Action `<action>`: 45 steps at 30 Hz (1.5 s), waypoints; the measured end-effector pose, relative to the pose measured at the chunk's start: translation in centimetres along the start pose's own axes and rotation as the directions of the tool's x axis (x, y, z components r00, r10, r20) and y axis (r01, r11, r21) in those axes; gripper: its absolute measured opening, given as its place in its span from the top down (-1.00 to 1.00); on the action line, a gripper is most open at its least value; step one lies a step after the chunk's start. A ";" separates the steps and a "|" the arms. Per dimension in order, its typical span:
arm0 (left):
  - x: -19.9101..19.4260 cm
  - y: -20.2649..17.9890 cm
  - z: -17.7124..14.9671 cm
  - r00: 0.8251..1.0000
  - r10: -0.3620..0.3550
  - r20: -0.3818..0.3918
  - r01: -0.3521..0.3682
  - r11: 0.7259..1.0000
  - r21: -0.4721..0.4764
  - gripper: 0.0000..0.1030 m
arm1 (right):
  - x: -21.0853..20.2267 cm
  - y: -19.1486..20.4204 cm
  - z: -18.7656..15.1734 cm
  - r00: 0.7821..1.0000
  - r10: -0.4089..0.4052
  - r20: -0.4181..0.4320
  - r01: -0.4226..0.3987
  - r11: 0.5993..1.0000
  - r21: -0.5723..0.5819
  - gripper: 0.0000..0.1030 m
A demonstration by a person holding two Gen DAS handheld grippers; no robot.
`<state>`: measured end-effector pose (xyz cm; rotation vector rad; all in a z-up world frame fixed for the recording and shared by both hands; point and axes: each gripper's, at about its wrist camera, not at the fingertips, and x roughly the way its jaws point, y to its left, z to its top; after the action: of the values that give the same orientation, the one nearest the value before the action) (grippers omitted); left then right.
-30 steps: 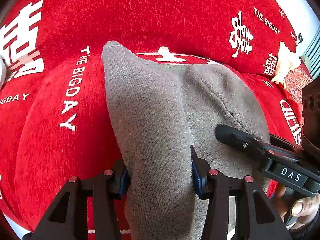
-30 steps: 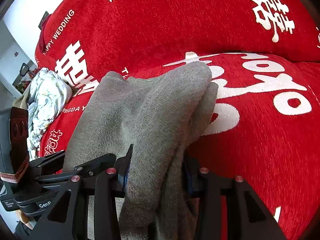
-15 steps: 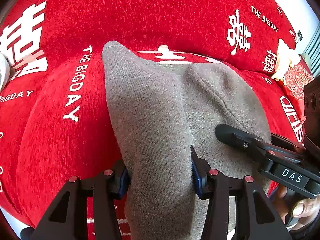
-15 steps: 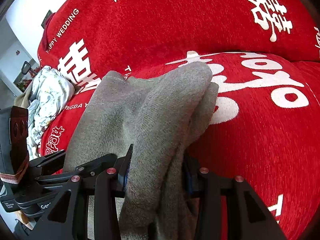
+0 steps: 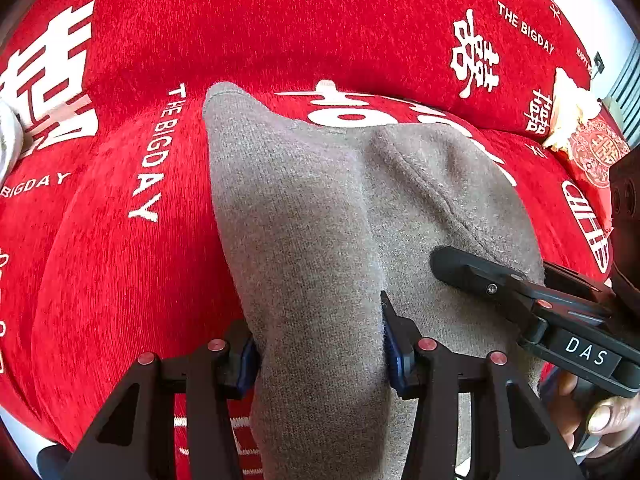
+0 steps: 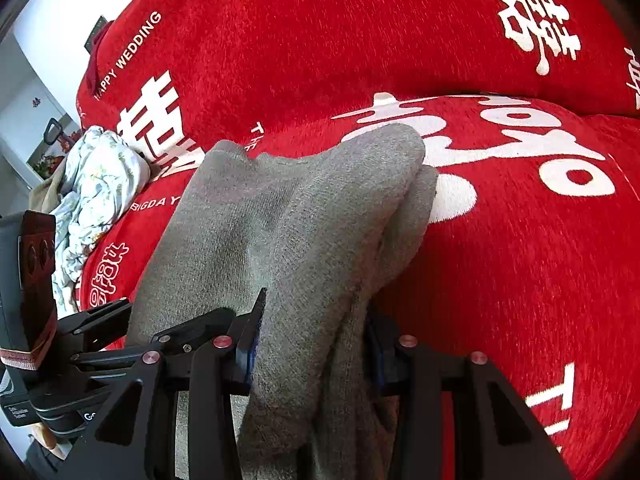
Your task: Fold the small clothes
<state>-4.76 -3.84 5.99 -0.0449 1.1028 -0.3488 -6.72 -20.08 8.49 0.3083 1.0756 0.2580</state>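
Observation:
A grey knit garment [image 5: 304, 208] lies draped over a red sofa cover with white lettering [image 5: 100, 264]. My left gripper [image 5: 320, 348] is shut on the garment's near left edge, the cloth bunched between its fingers. My right gripper [image 6: 312, 348] is shut on the near right edge of the same garment [image 6: 288, 220], where several layers hang through the jaws. The right gripper also shows in the left wrist view [image 5: 520, 296], lying on the cloth. The left gripper shows at the left of the right wrist view [image 6: 100, 344].
A crumpled pale floral cloth [image 6: 92, 196] lies on the sofa to the left. A cream cloth and a red patterned cushion [image 5: 596, 152] sit at the far right. The sofa backrest [image 5: 320, 20] rises behind the garment.
Both views have shifted slightly, as if the grippers drew back a little with the garment. Both grips are unchanged.

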 end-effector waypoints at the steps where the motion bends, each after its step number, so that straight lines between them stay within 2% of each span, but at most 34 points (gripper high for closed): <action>1: 0.0 0.0 -0.1 1.000 0.000 0.001 0.000 1.000 0.000 0.00 | 0.0 0.0 -0.1 1.000 0.000 0.000 0.000 1.000 -0.001 0.14; 19: -0.6 -0.2 -1.3 1.000 0.004 0.025 -0.004 1.000 0.015 0.00 | -0.7 0.5 -1.7 1.000 -0.007 0.017 0.008 1.000 -0.024 0.14; 29: -0.5 0.4 -2.4 0.999 -0.025 0.047 0.024 1.000 0.011 -0.01 | -0.4 -0.1 -2.3 1.000 0.009 0.020 -0.008 1.000 -0.029 0.14; 32: -0.5 0.6 -2.7 0.998 -0.027 0.053 0.026 1.000 0.013 -0.15 | -0.1 -0.8 -2.5 1.000 0.020 0.017 -0.020 1.000 -0.024 0.09; 34: -0.4 0.9 -2.9 0.998 -0.008 0.067 0.007 1.000 0.018 -0.41 | 0.3 -1.9 -2.7 0.999 0.033 0.012 -0.033 0.999 0.004 -0.03; 35: -0.4 1.1 -3.0 0.997 0.002 0.072 -0.003 1.000 0.015 -0.47 | 0.3 -2.2 -2.8 0.999 0.040 0.011 -0.040 0.999 0.015 -0.11; 38: -1.1 1.5 -3.0 0.997 0.010 0.077 -0.011 1.000 0.006 -0.50 | -0.4 -3.1 -3.0 0.998 0.044 0.038 -0.046 0.998 0.041 -0.23; 40: -1.9 1.6 -2.9 0.994 0.037 0.099 -0.038 0.999 0.004 -0.50 | -1.9 -3.2 -2.9 0.997 0.020 0.079 -0.023 0.999 0.037 -0.23; 43: -3.2 1.8 -2.0 0.984 0.097 0.151 -0.097 0.995 -0.007 -0.50 | -4.4 -2.4 -2.1 0.986 -0.013 0.167 0.015 1.000 -0.006 -0.24; 45: -3.3 2.2 -1.1 0.980 0.123 0.159 -0.120 0.992 -0.027 -0.50 | -5.2 -1.7 -1.4 0.980 0.007 0.197 0.001 0.999 -0.040 -0.24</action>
<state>-6.53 -0.63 7.86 -0.0210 0.9441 -0.2219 -10.24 -23.29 11.53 0.2934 0.8735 0.2461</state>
